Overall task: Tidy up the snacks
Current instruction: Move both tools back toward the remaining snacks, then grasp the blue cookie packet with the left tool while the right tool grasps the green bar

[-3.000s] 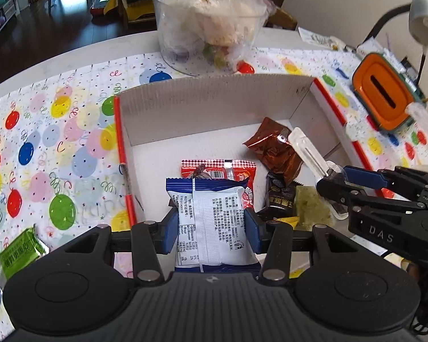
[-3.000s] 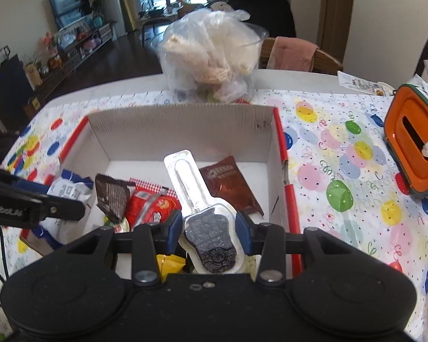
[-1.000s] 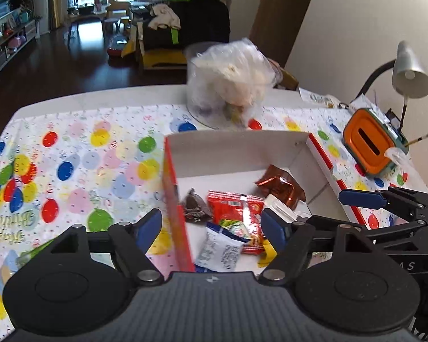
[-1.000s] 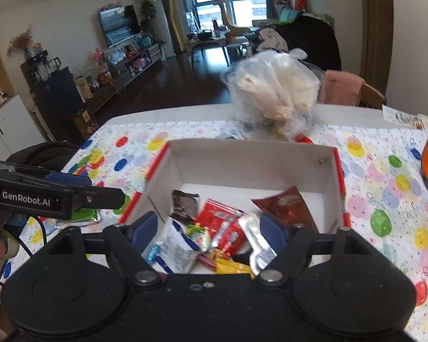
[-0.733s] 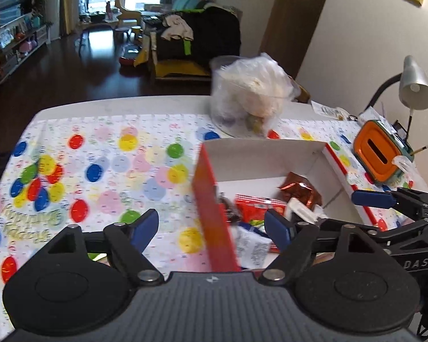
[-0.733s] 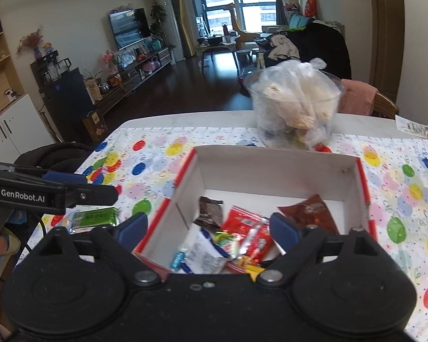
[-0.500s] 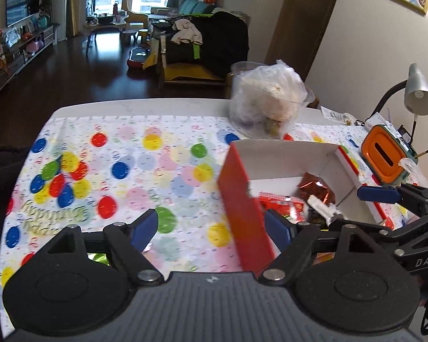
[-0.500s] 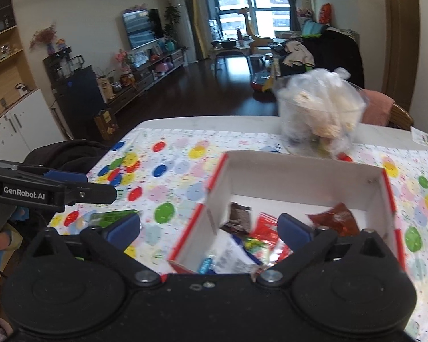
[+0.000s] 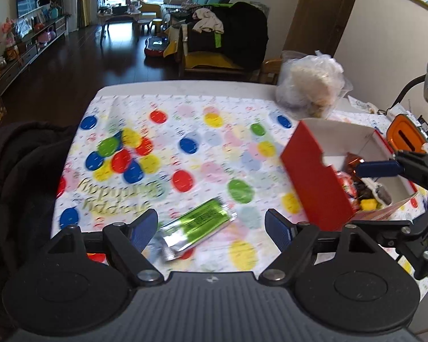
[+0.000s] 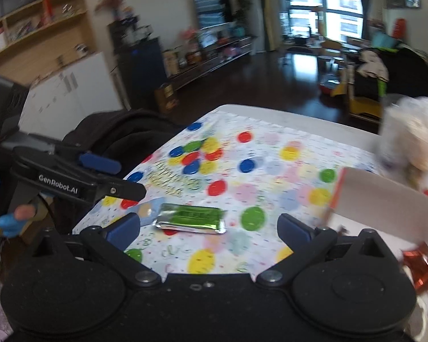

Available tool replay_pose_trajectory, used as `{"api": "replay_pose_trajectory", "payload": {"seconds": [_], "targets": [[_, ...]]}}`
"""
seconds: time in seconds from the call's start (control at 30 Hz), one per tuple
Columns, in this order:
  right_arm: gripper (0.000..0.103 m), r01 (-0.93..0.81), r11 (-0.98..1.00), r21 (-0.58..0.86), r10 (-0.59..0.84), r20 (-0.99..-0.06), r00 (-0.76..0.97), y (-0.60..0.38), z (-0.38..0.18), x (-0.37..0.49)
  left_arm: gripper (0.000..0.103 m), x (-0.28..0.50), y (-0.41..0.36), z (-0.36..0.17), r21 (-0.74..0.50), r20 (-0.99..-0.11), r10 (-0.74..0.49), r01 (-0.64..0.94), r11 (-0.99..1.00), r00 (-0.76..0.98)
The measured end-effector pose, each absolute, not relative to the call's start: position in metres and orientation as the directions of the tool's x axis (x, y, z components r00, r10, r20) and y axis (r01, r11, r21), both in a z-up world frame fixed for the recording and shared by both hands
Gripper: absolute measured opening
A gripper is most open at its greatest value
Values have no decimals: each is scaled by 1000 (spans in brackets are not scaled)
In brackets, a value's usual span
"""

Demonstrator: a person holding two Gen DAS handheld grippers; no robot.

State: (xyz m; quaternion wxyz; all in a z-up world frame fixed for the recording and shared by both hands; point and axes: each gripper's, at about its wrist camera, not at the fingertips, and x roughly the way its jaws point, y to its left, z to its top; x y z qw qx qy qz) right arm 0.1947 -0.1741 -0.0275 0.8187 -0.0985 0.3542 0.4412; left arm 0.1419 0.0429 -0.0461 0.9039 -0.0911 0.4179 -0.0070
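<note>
Both grippers dropped their packets into the red box (image 9: 316,182) and swung away to the tablecloth's (image 9: 202,131) near left part; 3 s ago each was clamped on a snack over the box. Left gripper (image 9: 211,228) and right gripper (image 10: 209,229) are now spread wide, holding nothing.

Means for the task: box already holds several snacks, piled toward its near end. One straggler visible: green foil packet (image 9: 198,223) lying flat on the tablecloth, well left of the box, near the front edge. It sits just ahead of both jaw gaps, so I judge it's the next pick.

Readable text: "GenRobot.AI" on the left gripper's side in the right wrist view. Cloth lettering looks like "Happy Birthday", blurred. Packet print is dark text on green, too smeared to read.
</note>
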Motion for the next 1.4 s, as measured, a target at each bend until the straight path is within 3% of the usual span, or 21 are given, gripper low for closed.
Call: {"api": "replay_pose_trajectory", "payload": {"seconds": [0.3, 0.67, 0.93, 1.4], "targets": [[103, -875, 482, 36, 585, -757, 291, -106, -60, 201, 82, 139, 93, -81, -167, -797, -117, -30, 986, 592], [95, -974, 130, -187, 489, -843, 226, -43, -108, 200, 82, 159, 112, -141, -163, -861, -168, 53, 985, 480], [79, -978, 21, -209, 432, -880, 198, -18, -137, 219, 82, 176, 112, -164, -136, -888, -173, 116, 984, 426], [66, -979, -74, -191, 393, -908, 147, 2, -160, 229, 77, 191, 115, -178, -136, -896, -197, 178, 975, 399]]}}
